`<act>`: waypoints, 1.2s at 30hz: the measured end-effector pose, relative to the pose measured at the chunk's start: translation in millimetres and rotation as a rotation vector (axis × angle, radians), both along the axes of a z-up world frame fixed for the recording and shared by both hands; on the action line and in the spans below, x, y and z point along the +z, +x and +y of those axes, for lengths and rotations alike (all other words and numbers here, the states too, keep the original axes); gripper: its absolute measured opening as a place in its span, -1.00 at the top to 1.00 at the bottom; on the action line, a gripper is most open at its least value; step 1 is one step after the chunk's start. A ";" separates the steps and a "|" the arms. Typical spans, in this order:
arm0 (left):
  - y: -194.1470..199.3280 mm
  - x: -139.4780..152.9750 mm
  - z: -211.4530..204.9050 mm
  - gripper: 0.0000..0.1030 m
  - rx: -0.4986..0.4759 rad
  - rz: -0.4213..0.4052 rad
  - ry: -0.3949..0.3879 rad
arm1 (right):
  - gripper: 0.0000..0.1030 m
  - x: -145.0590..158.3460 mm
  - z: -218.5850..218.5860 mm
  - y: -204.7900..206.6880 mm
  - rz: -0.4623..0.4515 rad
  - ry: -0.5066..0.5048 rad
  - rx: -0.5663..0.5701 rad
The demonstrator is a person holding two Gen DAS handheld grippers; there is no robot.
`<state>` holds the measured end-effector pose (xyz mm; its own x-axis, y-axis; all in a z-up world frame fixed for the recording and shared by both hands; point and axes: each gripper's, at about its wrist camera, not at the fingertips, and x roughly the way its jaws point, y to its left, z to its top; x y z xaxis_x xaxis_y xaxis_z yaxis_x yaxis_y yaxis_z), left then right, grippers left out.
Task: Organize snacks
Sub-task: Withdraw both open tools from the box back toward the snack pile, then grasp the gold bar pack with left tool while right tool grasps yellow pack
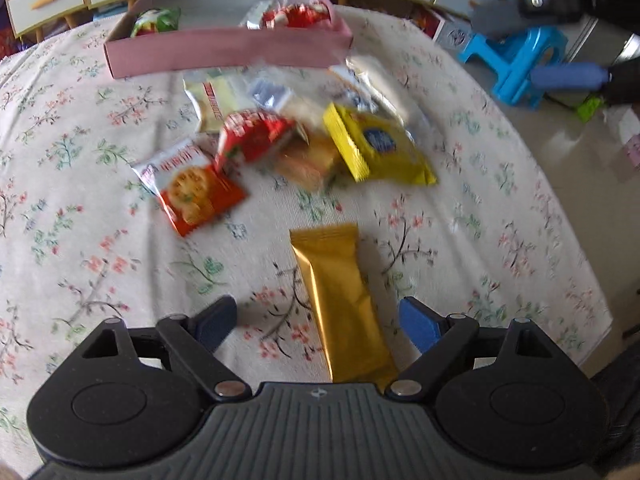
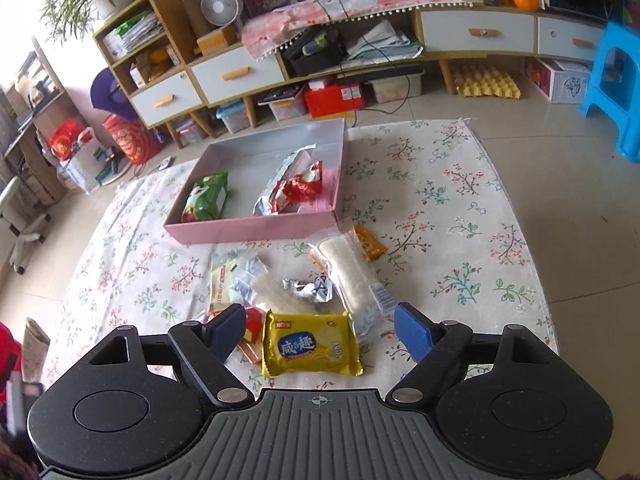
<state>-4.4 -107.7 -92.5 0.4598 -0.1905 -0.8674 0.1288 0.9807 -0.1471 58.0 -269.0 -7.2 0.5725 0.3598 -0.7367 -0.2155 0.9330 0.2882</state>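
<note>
Gold snack packet (image 1: 344, 304) flat between open left claw (image 1: 318, 322) fingers, untouched.

On the yellow snack packet (image 2: 311, 349) lying between your right gripper's fingers you can read the large white characters "咸趣" on a blue patch; the small red label above them is too small to make out. The orange cracker packet (image 1: 191, 188) in your left wrist view carries a line of red characters along its white top, but motion blur leaves them unreadable. Printing on the pale packet (image 2: 226, 285) by the pink box is likewise too small to read.
</note>
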 end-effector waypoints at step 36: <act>8.9 73.8 85.7 0.45 0.255 -0.194 -0.176 | -0.54 -63.7 93.0 -29.5 -0.265 -0.464 0.626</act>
